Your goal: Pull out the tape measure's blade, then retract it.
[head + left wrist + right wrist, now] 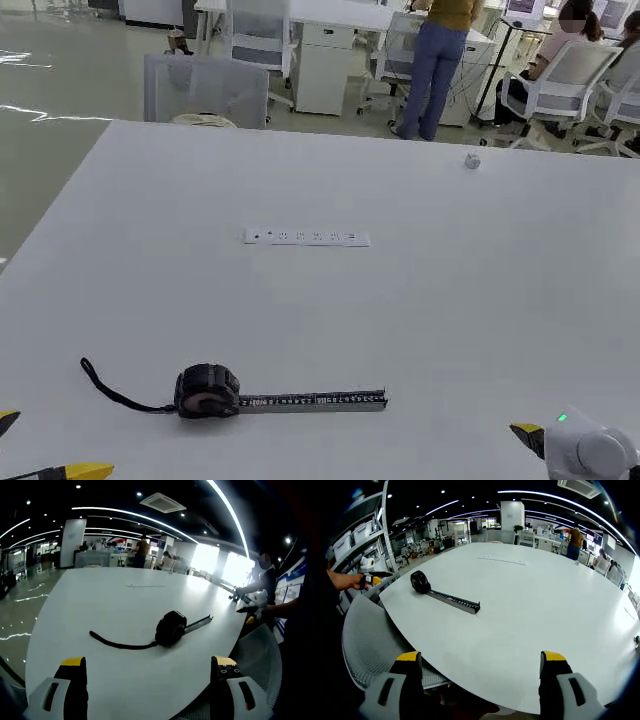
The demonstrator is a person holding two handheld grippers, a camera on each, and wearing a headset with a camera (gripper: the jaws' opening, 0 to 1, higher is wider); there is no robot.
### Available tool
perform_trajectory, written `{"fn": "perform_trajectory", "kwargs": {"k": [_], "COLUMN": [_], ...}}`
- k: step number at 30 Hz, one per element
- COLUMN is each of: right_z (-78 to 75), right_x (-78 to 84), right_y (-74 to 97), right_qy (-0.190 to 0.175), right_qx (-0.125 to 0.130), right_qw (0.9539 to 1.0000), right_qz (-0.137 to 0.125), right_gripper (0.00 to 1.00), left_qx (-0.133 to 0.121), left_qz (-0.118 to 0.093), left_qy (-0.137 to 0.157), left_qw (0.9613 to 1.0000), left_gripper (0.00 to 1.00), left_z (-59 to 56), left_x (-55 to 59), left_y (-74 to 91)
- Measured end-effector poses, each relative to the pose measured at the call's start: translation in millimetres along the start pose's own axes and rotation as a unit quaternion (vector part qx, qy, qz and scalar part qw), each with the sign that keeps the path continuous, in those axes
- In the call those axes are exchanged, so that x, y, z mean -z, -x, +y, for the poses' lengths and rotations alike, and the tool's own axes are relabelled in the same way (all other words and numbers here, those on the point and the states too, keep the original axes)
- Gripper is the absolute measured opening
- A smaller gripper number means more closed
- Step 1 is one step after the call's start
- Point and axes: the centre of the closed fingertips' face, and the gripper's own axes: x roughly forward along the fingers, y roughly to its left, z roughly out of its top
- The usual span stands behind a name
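Tape measure [207, 390] lies on white table [450, 300], blade [312, 401] partly out, wrist strap [110, 390] trailing; left gripper [150, 662] and right gripper [482, 657] both gape empty, apart from it.

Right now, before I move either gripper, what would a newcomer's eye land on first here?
The black tape measure lies near the front edge of the white table. In the head view its blade lies out to the right and its strap trails left. The left gripper and right gripper hang open short of it, touching nothing. Farther back lies a white power strip.
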Motion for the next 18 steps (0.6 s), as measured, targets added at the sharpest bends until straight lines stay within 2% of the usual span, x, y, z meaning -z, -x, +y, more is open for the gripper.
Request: {"fn": "perform_trajectory", "kwargs": {"k": [3, 6, 9, 12, 15, 18], "right_z": [0.9, 2.6, 6.1, 5.5, 4.3, 2.8], "right_x": [1.7, -0.5, -2.4, 0.8, 4.6, 5.5], "right_y": [4.5, 7.4, 11.9, 14.1, 14.3, 13.6], "right_qy": [-0.003, -0.001, 0.001, 0.003, -0.002, 0.0], "right_qx": [0.002, 0.002, 0.001, 0.001, 0.001, 0.004], "right_qw": [1.0, 1.0, 1.0, 1.0, 1.0, 1.0], "right_qz": [0.001, -0.001, -0.007, -0.006, -0.002, 0.0], "right_gripper": [1.0, 1.0, 1.0, 1.0, 1.0, 1.0], "left_qx": [0.002, 0.0, -0.007, -0.008, -0.008, -0.01], "left_qz": [0.015, 0.02, 0.017, 0.003, 0.011, 0.01], "left_qy": [-0.013, -0.013, 0.003, 0.004, 0.008, 0.006], "left_qw": [0.9998, 0.9997, 0.9998, 1.0, 0.9999, 0.9999], "left_gripper": [1.0, 1.0, 1.0, 1.0, 1.0, 1.0], "left_z": [-5.0, -4.5, -0.3, 1.2, 2.5, 5.0], "left_x": [9.4, 14.0, 14.6, 10.3, 12.6, 12.1], "left_y": [-0.2, 0.7, 2.1, 4.2, 5.1, 6.6]}}
